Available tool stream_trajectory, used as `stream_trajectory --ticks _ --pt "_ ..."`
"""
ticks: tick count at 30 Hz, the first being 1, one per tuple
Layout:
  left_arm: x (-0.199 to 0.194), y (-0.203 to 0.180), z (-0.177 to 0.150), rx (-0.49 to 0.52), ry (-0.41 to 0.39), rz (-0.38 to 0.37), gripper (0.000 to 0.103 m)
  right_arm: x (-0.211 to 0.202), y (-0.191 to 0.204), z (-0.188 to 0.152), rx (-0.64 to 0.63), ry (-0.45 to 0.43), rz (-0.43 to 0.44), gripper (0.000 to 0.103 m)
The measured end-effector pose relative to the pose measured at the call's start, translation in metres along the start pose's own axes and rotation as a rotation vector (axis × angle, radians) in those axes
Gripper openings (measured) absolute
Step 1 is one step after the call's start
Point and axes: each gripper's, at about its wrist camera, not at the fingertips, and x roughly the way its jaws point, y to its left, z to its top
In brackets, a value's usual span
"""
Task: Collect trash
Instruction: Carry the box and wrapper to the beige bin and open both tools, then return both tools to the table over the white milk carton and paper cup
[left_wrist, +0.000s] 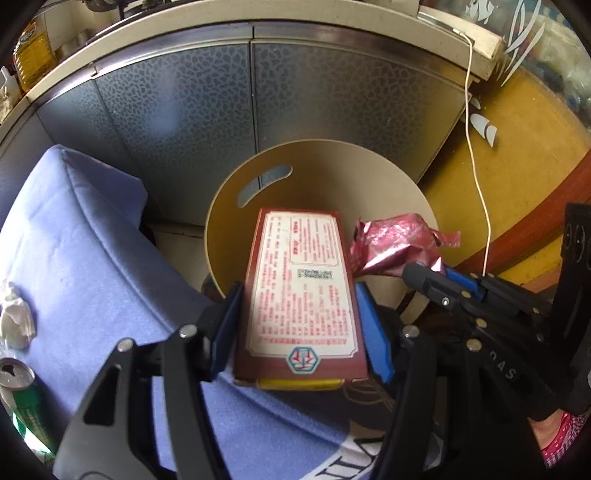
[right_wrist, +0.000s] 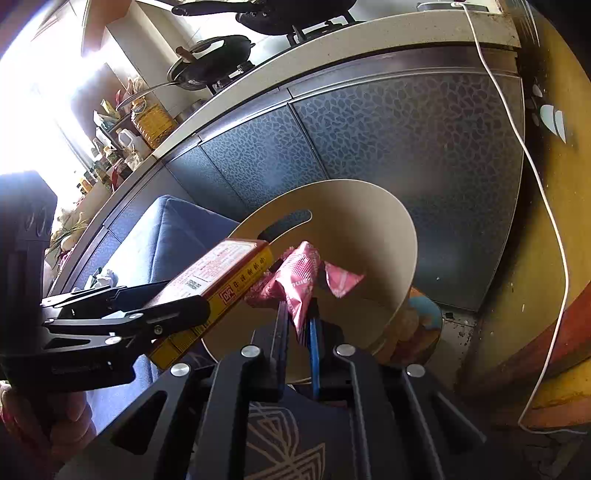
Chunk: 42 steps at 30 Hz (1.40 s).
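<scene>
Left gripper (left_wrist: 299, 325): nearest the lens, its blue pads clamp the long sides of the box; jaws narrowed to the box's width, holding it out over the bin mouth.
Right gripper (right_wrist: 295, 328): jaws nearly together, pinching the tail of the pink wrapper, which sticks up and forward toward the bin.
Blue cloth (left_wrist: 85, 258): the largest surface, covers the table at left; more trash lies on it.
Bin (left_wrist: 399, 177): beige, round, with a slot handle in its wall; it stands just off the cloth's edge, in front of the grey cabinet doors (left_wrist: 221, 110).
Box (left_wrist: 303, 284): red-brown carton with a white printed panel and yellow end, far half over the bin opening, near half over the cloth.
Pink wrapper (left_wrist: 395, 243): crumpled foil, level with the bin rim, just right of the box.
Green can (left_wrist: 22, 398): upright on the cloth, opened top, not yet collected.
White tissue (left_wrist: 14, 321): crumpled wad near the can, also left.
Doing the step well: my judgement is both pieces should go further over the opening before release; tip the box's far end down so it slides in rather than catching the rim, and open the right jaws fully, since light foil may cling to a pad.
</scene>
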Motion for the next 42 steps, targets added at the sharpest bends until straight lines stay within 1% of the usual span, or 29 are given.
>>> stream_trajectory --ticks 2,4,6,7,11,14,18,23,24,26,27,29,33,36,40,42 --pt "0.005 0.001 0.001 -0.012 0.005 0.008 0.071 0.001 -0.001 -0.001 -0.002 -0.011 -0.011 0.018" --pt "0.009 0.003 0.001 -0.018 0.007 0.017 0.072 0.002 -0.003 -0.003 -0.001 -0.022 -0.015 0.028" --pt "0.009 0.005 0.001 -0.028 0.009 0.019 0.072 0.001 -0.004 -0.005 0.003 -0.034 -0.019 0.044" --pt "0.008 0.007 0.0 -0.036 0.008 0.018 0.072 0.001 -0.004 -0.005 0.0 -0.041 -0.026 0.051" --pt "-0.004 0.017 -0.003 -0.075 -0.017 0.011 0.072 -0.007 -0.001 -0.004 0.001 -0.08 -0.032 0.052" --pt "-0.027 0.027 -0.009 -0.109 -0.064 -0.009 0.072 -0.018 0.001 -0.002 0.016 -0.111 -0.024 0.052" --pt "-0.065 0.043 -0.032 -0.148 -0.135 -0.019 0.072 -0.03 0.009 -0.002 0.03 -0.126 0.002 0.052" --pt "-0.11 0.07 -0.081 -0.214 -0.198 0.007 0.072 -0.039 0.041 -0.007 -0.016 -0.122 0.074 0.052" --pt "-0.118 0.076 -0.093 -0.227 -0.208 0.02 0.072 -0.039 0.05 -0.01 -0.03 -0.112 0.094 0.052" --pt "-0.135 0.082 -0.116 -0.234 -0.224 0.076 0.072 -0.037 0.067 -0.013 -0.053 -0.082 0.143 0.052" --pt "-0.141 0.083 -0.13 -0.227 -0.229 0.11 0.072 -0.034 0.078 -0.017 -0.069 -0.064 0.17 0.051" --pt "-0.155 0.088 -0.155 -0.224 -0.233 0.153 0.072 -0.029 0.099 -0.025 -0.104 -0.022 0.214 0.049" --pt "-0.181 0.103 -0.208 -0.259 -0.24 0.187 0.072 -0.013 0.144 -0.047 -0.161 0.096 0.308 0.046" --pt "-0.197 0.12 -0.252 -0.313 -0.239 0.21 0.072 -0.005 0.18 -0.068 -0.221 0.174 0.357 0.046" --pt "-0.221 0.146 -0.305 -0.413 -0.242 0.294 0.072 0.0 0.226 -0.09 -0.299 0.24 0.413 0.046" --pt "-0.231 0.16 -0.324 -0.465 -0.255 0.329 0.081 0.003 0.245 -0.098 -0.315 0.278 0.448 0.046"
